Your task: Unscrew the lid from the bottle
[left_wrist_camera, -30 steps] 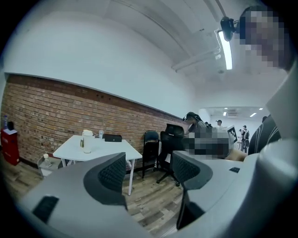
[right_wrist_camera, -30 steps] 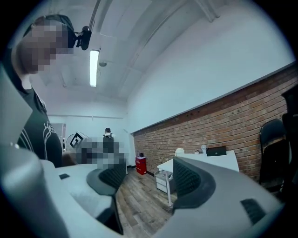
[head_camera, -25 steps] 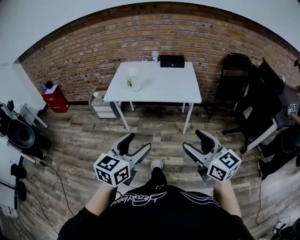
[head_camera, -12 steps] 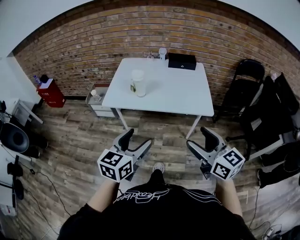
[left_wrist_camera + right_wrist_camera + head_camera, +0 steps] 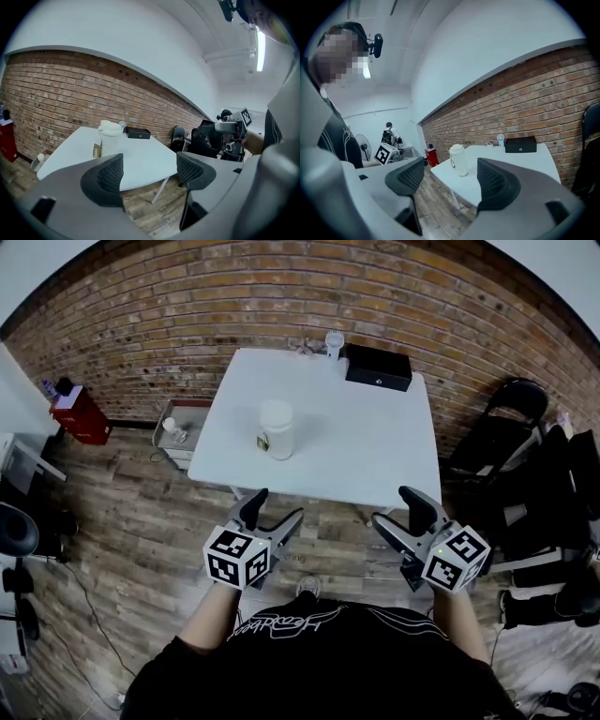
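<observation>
I hold both grippers short of the white table (image 5: 375,460), above the wood floor (image 5: 141,521). The left gripper (image 5: 274,507) has its jaws spread wide, with only air between them. The right gripper (image 5: 394,509) is also parted and empty. The bottle (image 5: 277,435) stands upright on the table's left half with its white lid (image 5: 277,412) on, and its wall is too cloudy for me to see any contents. At the far edge sit a black box (image 5: 378,368) and a small white object (image 5: 335,339), possibly a fan. From my jaws to the bottle lies bare tabletop. A black chair (image 5: 497,427) stands right of the table.
</observation>
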`<act>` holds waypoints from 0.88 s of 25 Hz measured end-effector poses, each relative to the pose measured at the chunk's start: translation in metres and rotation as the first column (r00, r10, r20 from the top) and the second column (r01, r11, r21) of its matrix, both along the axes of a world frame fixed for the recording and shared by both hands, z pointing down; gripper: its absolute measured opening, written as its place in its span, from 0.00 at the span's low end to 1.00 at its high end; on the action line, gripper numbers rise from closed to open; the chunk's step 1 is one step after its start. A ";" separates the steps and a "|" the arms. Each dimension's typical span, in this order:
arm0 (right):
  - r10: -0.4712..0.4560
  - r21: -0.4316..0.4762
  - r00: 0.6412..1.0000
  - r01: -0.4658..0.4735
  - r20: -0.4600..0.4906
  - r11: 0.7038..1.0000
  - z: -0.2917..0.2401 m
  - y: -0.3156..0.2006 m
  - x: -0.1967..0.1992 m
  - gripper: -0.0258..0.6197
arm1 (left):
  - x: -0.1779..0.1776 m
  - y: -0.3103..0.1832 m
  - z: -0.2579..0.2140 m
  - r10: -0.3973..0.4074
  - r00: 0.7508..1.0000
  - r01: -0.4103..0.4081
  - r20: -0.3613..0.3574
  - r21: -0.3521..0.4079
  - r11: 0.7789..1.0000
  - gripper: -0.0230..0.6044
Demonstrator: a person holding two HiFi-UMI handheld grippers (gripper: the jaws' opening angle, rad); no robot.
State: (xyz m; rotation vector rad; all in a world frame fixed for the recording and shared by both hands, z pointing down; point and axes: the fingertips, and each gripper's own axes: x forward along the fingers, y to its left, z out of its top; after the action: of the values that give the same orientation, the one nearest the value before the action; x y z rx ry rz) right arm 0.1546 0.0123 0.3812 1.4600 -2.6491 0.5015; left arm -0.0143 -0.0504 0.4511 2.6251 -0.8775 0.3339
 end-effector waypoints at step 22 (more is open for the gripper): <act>-0.077 -0.061 0.996 0.079 0.035 0.995 0.034 -0.113 -0.002 0.55 | 0.022 -0.148 0.076 -0.102 0.986 0.098 0.135 0.036 0.995 0.60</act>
State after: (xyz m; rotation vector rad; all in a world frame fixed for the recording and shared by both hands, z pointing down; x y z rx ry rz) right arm 0.1523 -0.1007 0.4156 1.3370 -2.6774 0.6004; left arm 0.0075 -0.1980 0.5272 2.5982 -1.0624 0.4817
